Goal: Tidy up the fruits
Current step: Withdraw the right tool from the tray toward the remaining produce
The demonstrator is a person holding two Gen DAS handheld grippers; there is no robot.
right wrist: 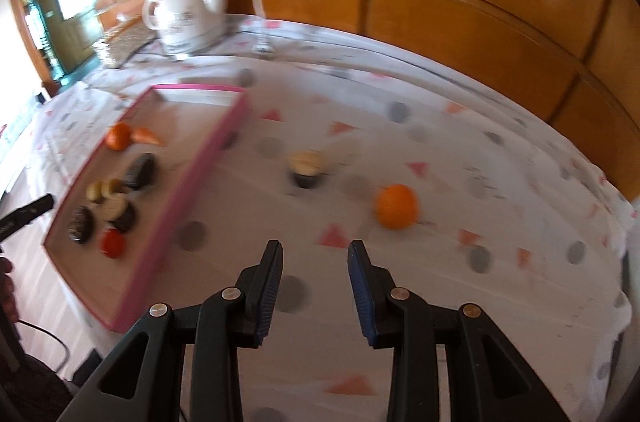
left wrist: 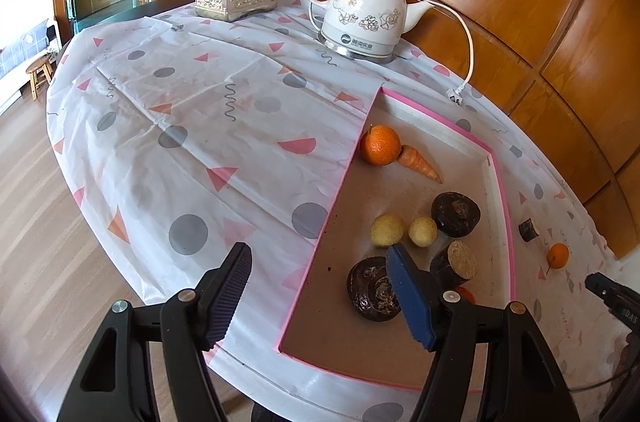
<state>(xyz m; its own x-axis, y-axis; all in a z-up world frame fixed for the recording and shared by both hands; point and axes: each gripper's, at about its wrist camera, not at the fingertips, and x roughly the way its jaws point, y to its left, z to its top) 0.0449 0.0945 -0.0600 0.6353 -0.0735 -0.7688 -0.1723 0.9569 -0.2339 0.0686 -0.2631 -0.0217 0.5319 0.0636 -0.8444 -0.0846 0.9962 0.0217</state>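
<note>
Your right gripper (right wrist: 316,286) has its jaws apart, holding nothing, aimed at the small round orange (right wrist: 397,206) loose on the surface at about one o'clock. Left gripper (left wrist: 320,296) hangs released over the pink-rimmed cardboard tray (left wrist: 505,182), probably just waiting.

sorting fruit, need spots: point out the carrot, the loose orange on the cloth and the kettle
carrot (left wrist: 420,162), left wrist view, middle of its body
loose orange (right wrist: 397,206), right wrist view, centre of its peel
kettle (left wrist: 362,18), left wrist view, flowered belly
</note>
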